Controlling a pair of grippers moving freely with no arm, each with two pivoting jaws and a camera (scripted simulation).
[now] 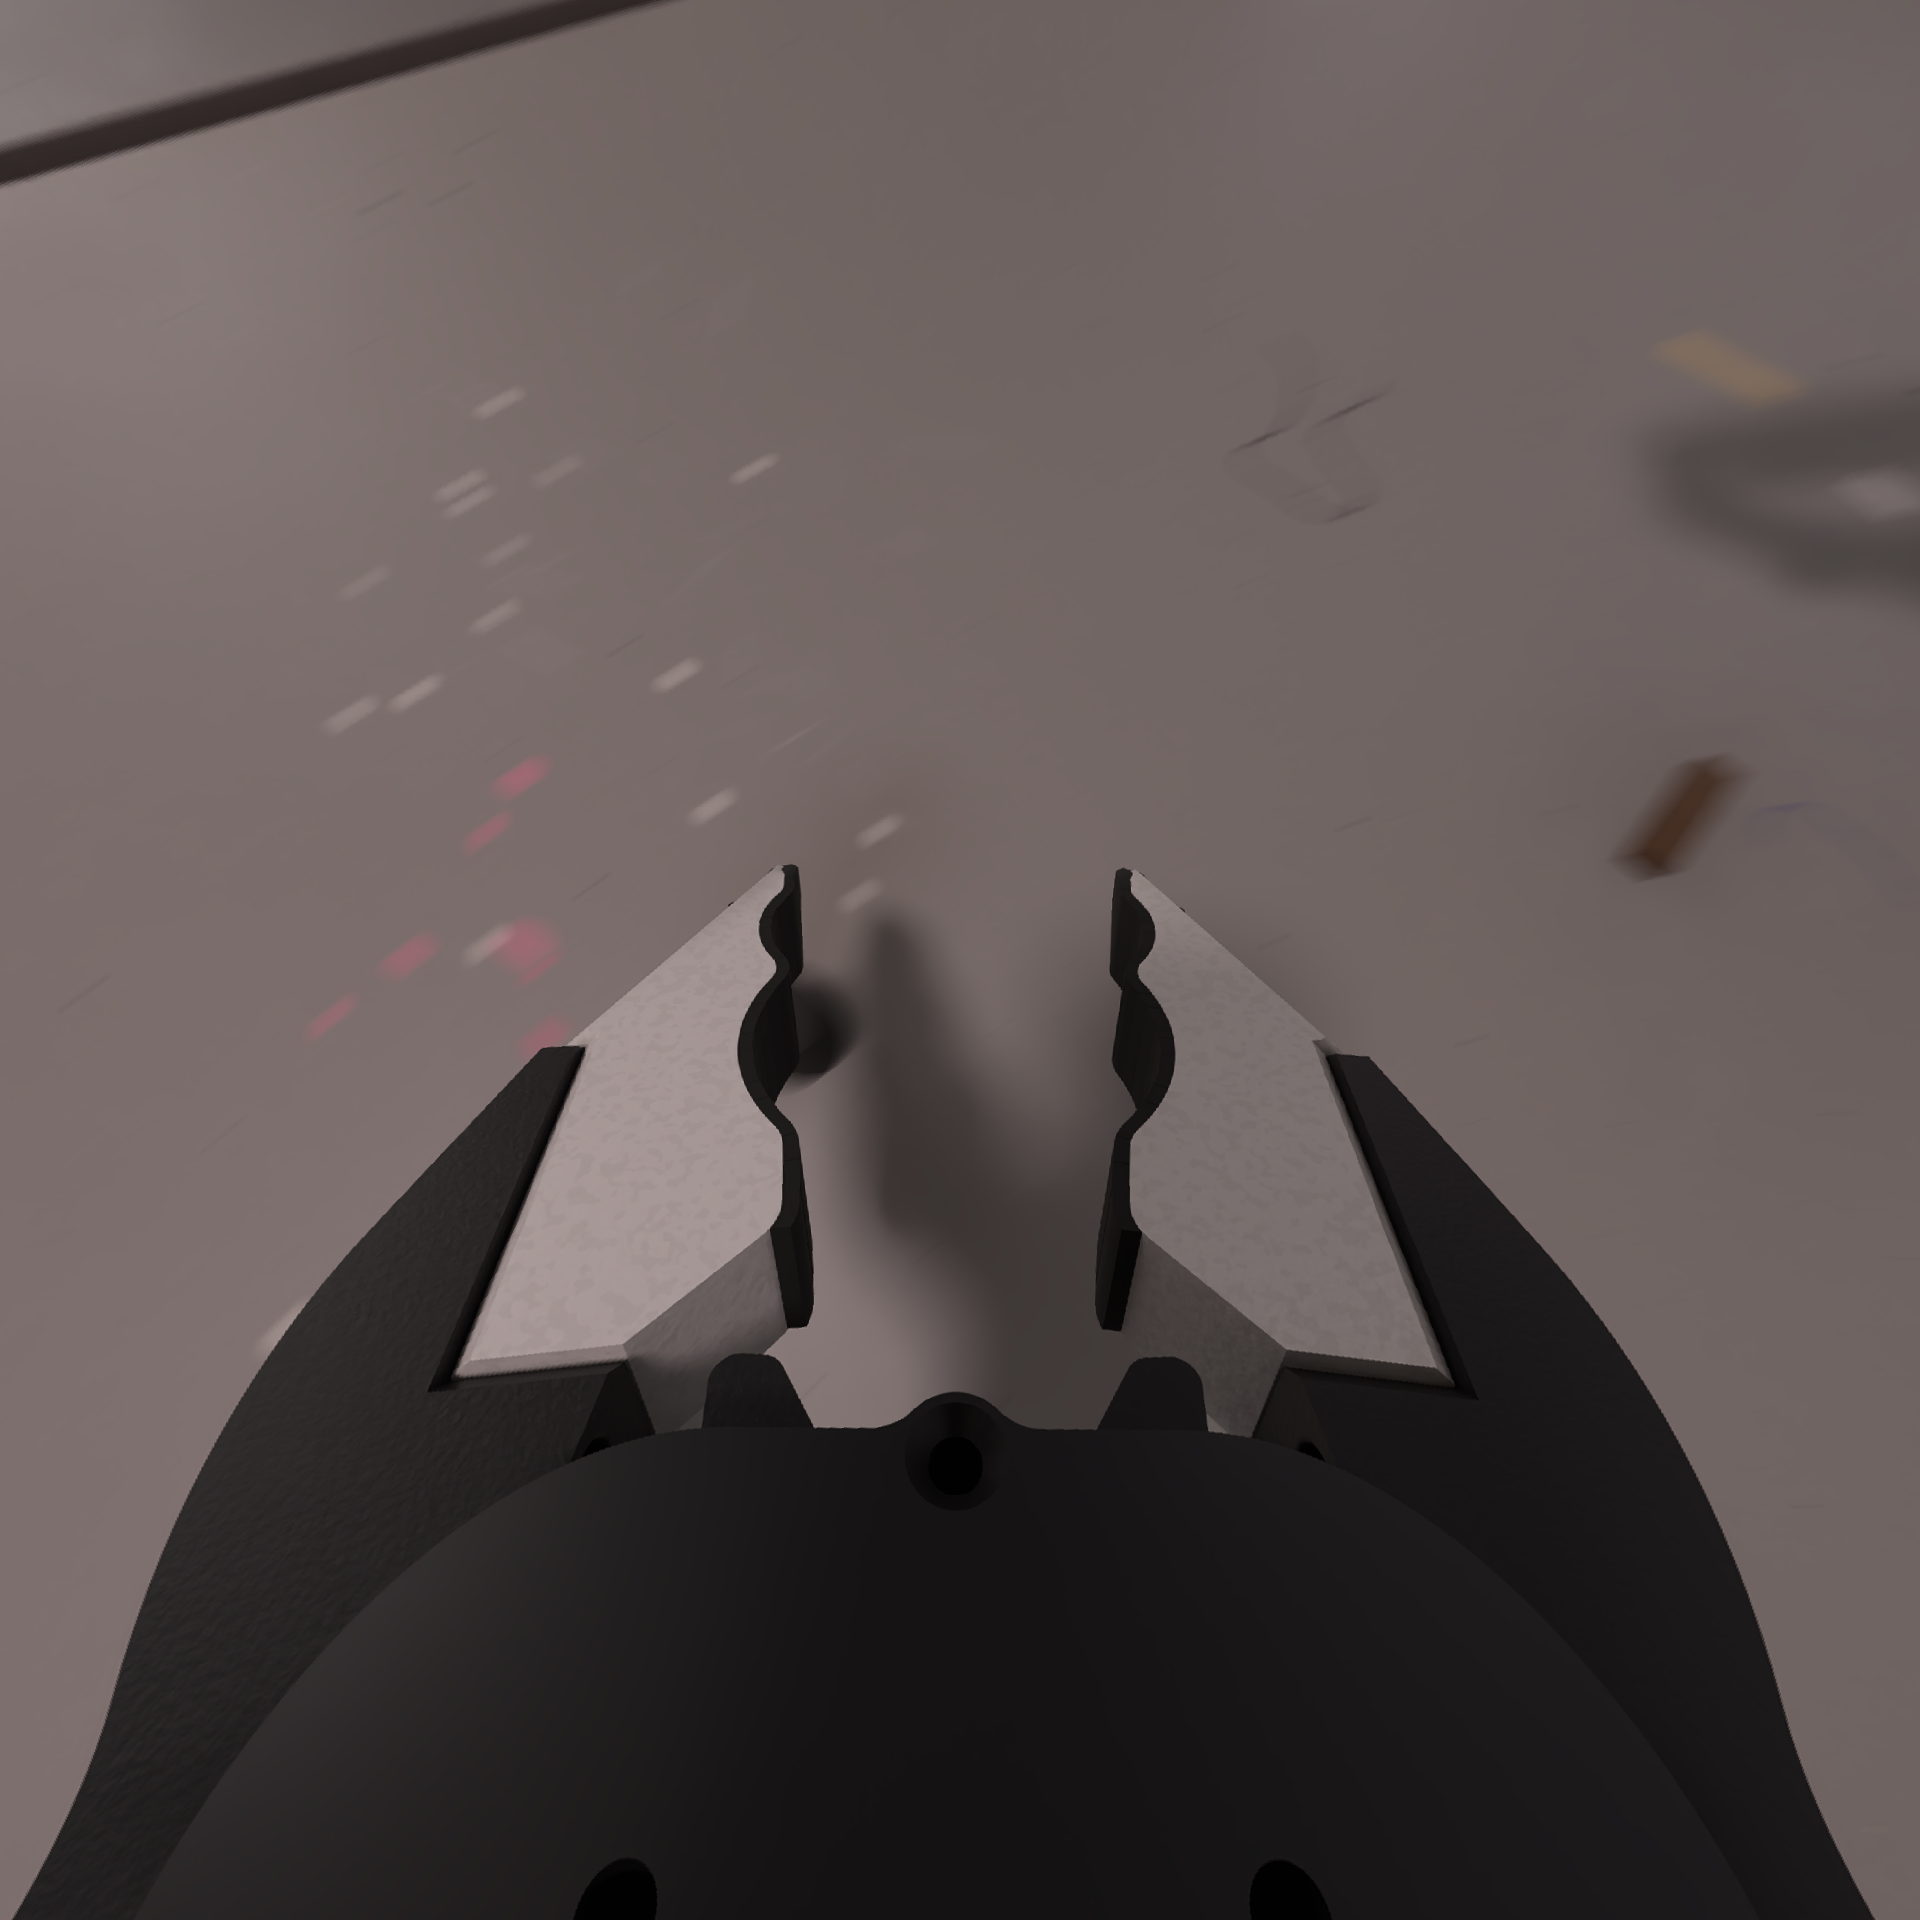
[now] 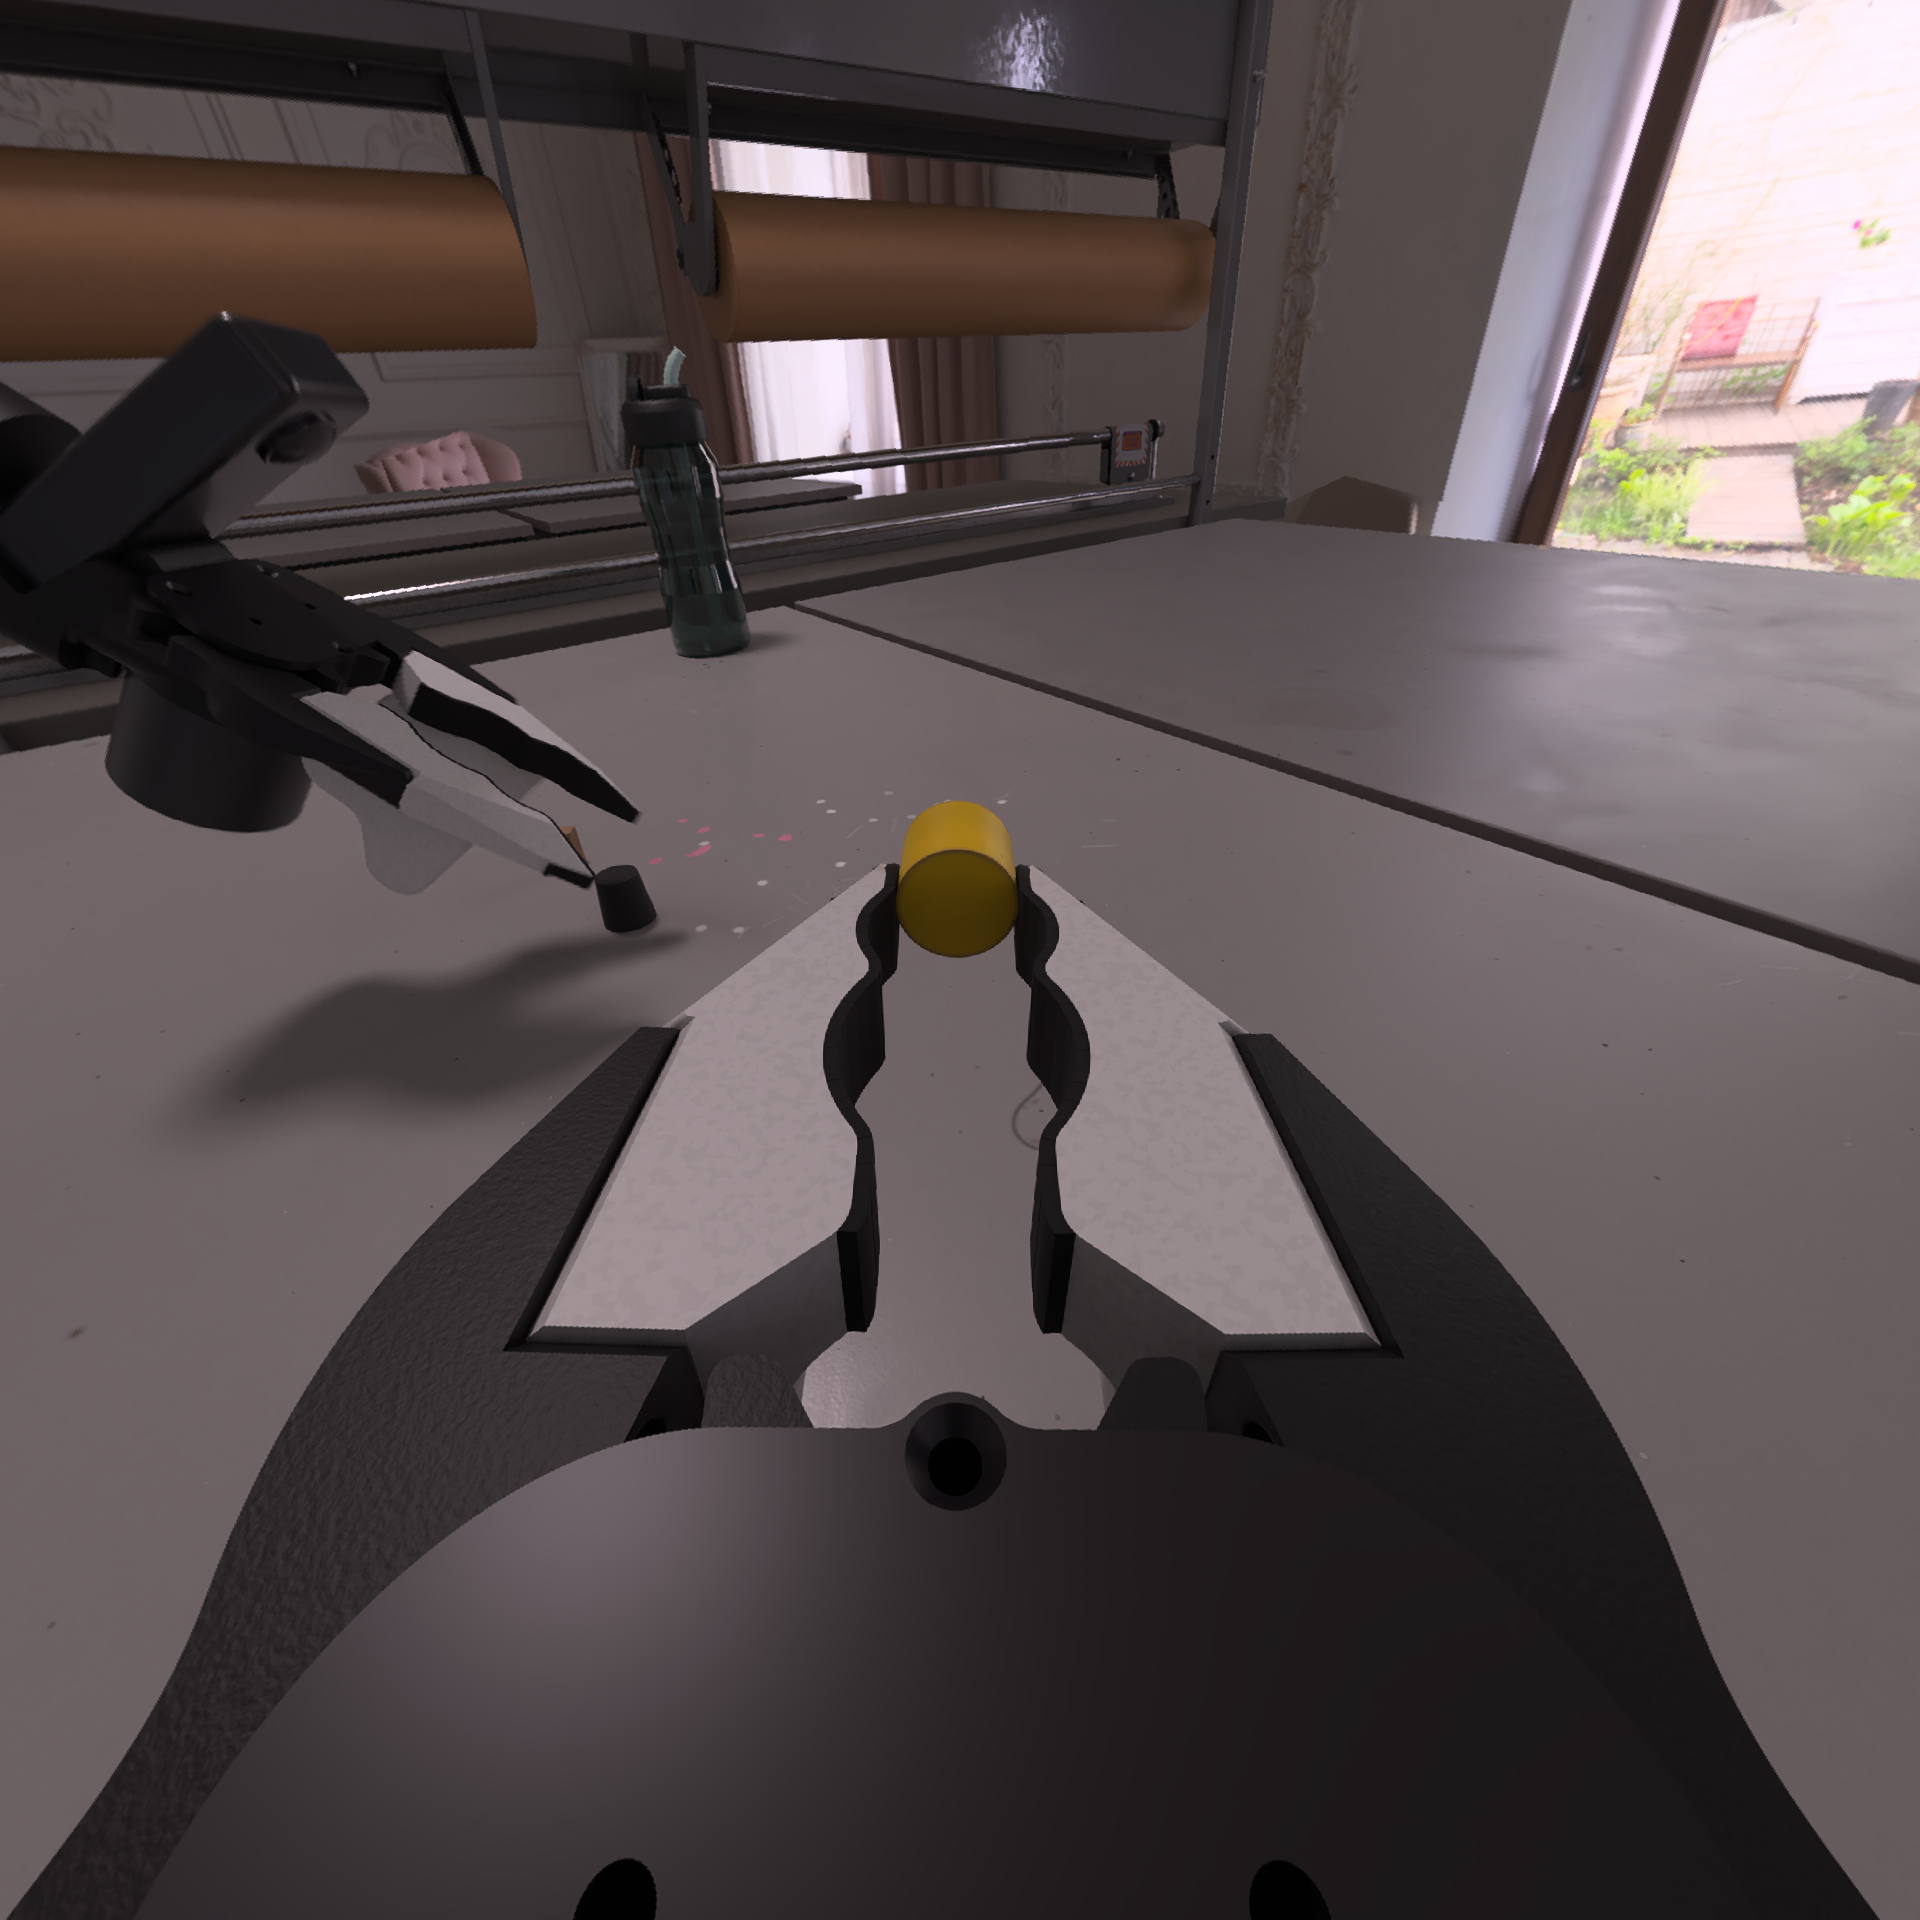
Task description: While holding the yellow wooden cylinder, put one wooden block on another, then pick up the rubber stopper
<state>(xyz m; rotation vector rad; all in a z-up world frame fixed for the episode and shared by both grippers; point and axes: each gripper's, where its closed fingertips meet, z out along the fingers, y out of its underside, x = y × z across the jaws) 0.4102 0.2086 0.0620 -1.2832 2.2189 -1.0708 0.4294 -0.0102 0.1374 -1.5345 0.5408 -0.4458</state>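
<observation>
Stacking cannot be checked here, since no pile of blocks shows clearly. The right gripper [image 2: 956, 883] pinches the yellow cylinder [image 2: 956, 891] near its tips, above the grey table [image 2: 1455, 727]. That part is going well. The left gripper [image 1: 956, 883] is spread apart with nothing between its fingers. In the right wrist view, its tips hang just beside the black stopper [image 2: 627, 906], which sits on the table. I think the stopper has not been picked up yet. The cylinder looks smooth and round. The stopper is small, dark and dull, wider at the bottom. A dark green bottle [image 2: 698, 540] stands far behind.
</observation>
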